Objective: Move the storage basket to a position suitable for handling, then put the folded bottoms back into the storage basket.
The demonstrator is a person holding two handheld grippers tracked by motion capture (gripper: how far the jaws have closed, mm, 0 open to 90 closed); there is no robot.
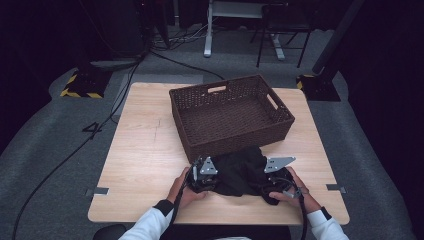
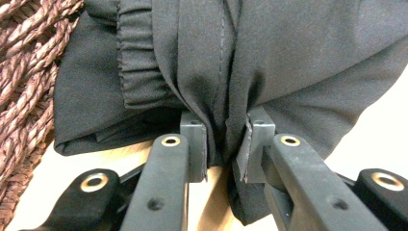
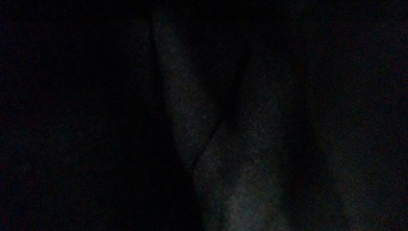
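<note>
Black garment (image 1: 243, 170): a bunched dark cloth lying on the table between the two tongs, its long axis running roughly from one to the other, parallel to the table's near edge; its far side touches the near wall of the basket.
Garment detail: in the left gripper view a gathered elastic band (image 2: 139, 62) and a stitched seam (image 2: 222, 53) run away from the tongs, toward the top of that view.
Left tongs (image 2: 226, 149): clamped on a vertical fold of the garment; cloth fills the narrow gap between the two grey pads (image 2: 195, 144).
Right tongs (image 1: 277, 182): at the garment's right end, held in the person's right hand (image 1: 295, 192); its own view is dark with cloth close to the lens, and whether it is apart or together cannot be told.
Left hand (image 1: 187, 190): holds the left tongs at the garment's left end.
Basket (image 1: 200, 92): brown woven, open-topped, just beyond both tongs; in the left gripper view its weave (image 2: 24, 72) lies beside the cloth.
Table (image 1: 140, 150): pale wood; a broad bare stretch lies left of the left tongs, a narrower strip right of the right tongs, and a thin strip between the hands and the near edge.
</note>
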